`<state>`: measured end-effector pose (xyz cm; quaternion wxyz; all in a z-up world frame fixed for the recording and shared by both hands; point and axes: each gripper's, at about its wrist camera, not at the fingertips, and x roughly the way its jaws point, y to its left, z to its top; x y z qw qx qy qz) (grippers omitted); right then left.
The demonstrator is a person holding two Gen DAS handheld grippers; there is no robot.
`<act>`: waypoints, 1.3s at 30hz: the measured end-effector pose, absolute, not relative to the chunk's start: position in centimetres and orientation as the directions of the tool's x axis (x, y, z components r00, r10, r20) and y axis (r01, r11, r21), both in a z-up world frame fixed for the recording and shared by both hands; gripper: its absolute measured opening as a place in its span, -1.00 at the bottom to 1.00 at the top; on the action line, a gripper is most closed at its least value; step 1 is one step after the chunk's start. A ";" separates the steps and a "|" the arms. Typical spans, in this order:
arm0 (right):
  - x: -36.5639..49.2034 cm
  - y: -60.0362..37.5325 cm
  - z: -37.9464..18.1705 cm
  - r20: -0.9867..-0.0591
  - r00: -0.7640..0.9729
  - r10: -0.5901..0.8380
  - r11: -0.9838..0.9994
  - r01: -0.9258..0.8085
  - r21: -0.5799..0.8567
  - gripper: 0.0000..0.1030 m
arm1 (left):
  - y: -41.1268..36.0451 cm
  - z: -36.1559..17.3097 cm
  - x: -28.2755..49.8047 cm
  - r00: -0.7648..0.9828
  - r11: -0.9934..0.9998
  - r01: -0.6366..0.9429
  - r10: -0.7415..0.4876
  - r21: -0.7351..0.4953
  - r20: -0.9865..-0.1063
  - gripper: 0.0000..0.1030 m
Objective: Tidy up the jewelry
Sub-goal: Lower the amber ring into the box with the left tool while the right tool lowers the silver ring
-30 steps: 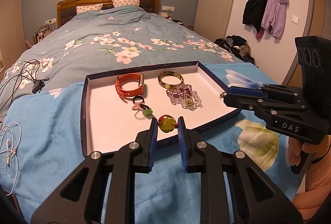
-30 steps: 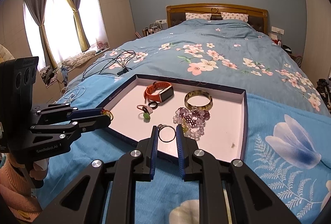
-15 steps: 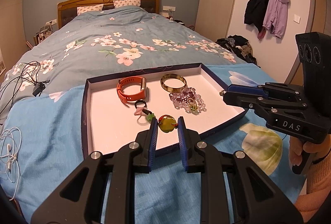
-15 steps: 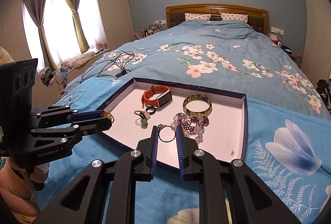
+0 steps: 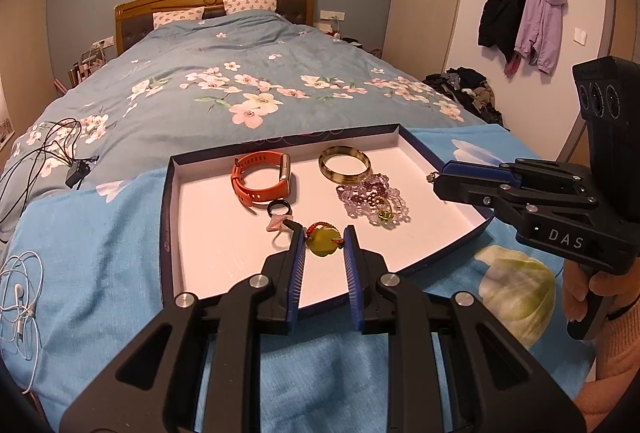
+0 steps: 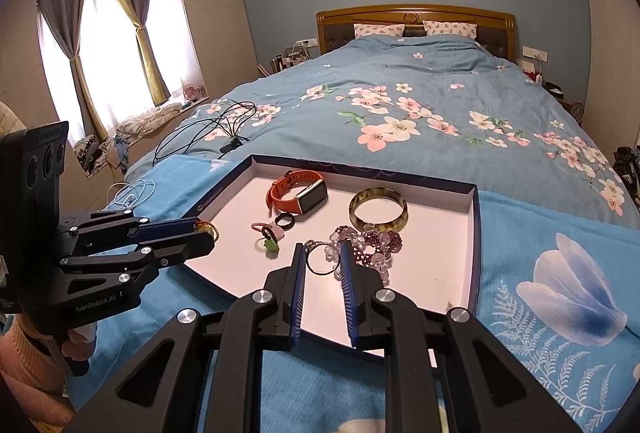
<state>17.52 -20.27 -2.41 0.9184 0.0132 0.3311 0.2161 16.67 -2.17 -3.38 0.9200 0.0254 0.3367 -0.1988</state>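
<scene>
A shallow dark-rimmed tray (image 5: 167, 209) (image 6: 475, 229) with a white floor lies on the blue bedspread. In it are an orange smartwatch (image 5: 260, 183) (image 6: 298, 191), a horn-coloured bangle (image 5: 345, 163) (image 6: 378, 209), a purple bead bracelet (image 5: 372, 199) (image 6: 380, 239), a black ring (image 5: 280, 209) (image 6: 285, 221) and small pink and green rings (image 6: 269, 239). My left gripper (image 5: 323, 241) (image 6: 208, 229) is shut on a yellow-green pendant (image 5: 323, 242) above the tray's near edge. My right gripper (image 6: 322, 259) (image 5: 434, 177) is shut on a silver ring (image 6: 320, 259) above the tray.
Black cables (image 5: 52, 149) and a charger lie on the floral quilt at the left. White earphones (image 5: 20, 289) lie on the bedspread left of the tray. Coats (image 5: 520, 17) hang on the right wall. Curtained windows (image 6: 100, 53) are on the left.
Both grippers have drawn a little closer over the tray, each still holding its piece. The tray's contents have not moved.
</scene>
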 end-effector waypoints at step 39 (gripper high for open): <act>19.2 -20.6 -3.4 -0.629 0.675 0.386 0.915 -0.369 0.165 -0.70 | -2.3 -4.2 19.6 0.693 0.940 0.334 -0.299 -0.076 -0.656 -0.61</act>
